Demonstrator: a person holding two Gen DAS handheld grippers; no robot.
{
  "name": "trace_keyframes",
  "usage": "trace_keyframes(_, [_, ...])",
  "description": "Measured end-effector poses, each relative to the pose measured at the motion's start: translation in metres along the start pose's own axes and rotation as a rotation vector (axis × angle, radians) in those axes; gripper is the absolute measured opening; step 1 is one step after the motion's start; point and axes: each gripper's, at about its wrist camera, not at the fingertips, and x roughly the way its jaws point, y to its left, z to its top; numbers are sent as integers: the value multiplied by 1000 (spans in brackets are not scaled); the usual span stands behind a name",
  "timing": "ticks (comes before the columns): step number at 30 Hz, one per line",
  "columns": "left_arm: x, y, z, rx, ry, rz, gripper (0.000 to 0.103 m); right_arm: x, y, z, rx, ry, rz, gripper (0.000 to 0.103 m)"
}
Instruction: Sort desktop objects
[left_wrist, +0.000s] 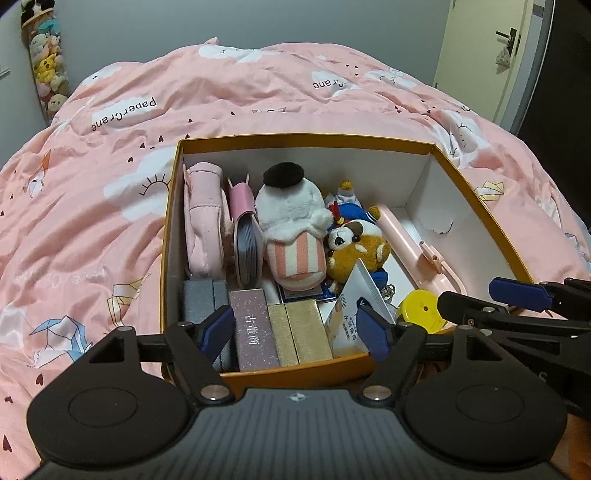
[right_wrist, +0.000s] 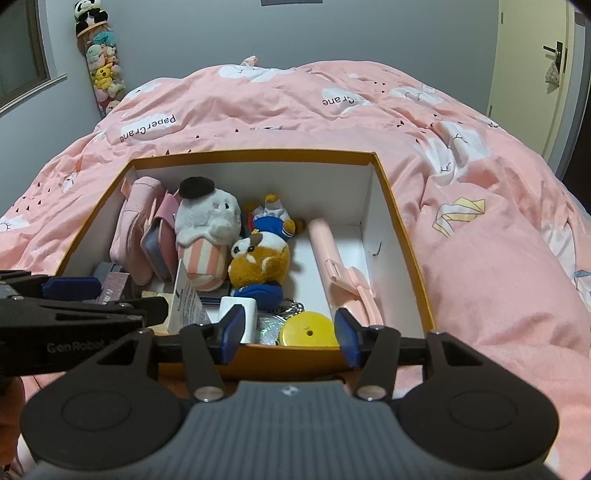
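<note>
My left gripper (left_wrist: 295, 330) hangs over the near edge of the orange box (left_wrist: 306, 139), jaws spread wide with nothing between them. Below its pads lie a grey case (left_wrist: 205, 301), a glittery mauve box (left_wrist: 255, 328) and a gold box (left_wrist: 303, 330), packed side by side against the near wall. My right gripper (right_wrist: 290, 334) hovers just beside it on the right, also released and empty; the yellow disc (right_wrist: 308, 328) sits in the gap between its blue pads, lower down on the box floor, and I cannot tell whether either pad touches it.

The box rests on a pink quilt (left_wrist: 92, 221) and is crowded. A white plush with a black cap and striped base (left_wrist: 291, 229) lies in the middle, a brown-and-white plush (left_wrist: 356, 251) just to its right, a blue-clad toy (right_wrist: 271, 221) behind that. Pink pouches (left_wrist: 205, 221) stand against the left wall. A long pink handle-like item (right_wrist: 338, 266) runs along the right side, leaving bare white floor near the far right corner. A white paper packet (right_wrist: 186, 299) leans upright between my two grippers, and a white block (right_wrist: 242, 314) stands close by the right gripper's left pad.
</note>
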Motion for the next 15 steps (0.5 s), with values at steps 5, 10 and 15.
trace_keyframes(5, [0, 0, -1, 0, -1, -1, 86, 1, -1, 0, 0, -1, 0, 56])
trace_keyframes(10, [0, 0, 0, -1, -2, -1, 86, 1, -1, 0, -1, -1, 0, 56])
trace_keyframes(15, [1, 0, -1, -1, -1, -1, 86, 1, -1, 0, -1, -1, 0, 56])
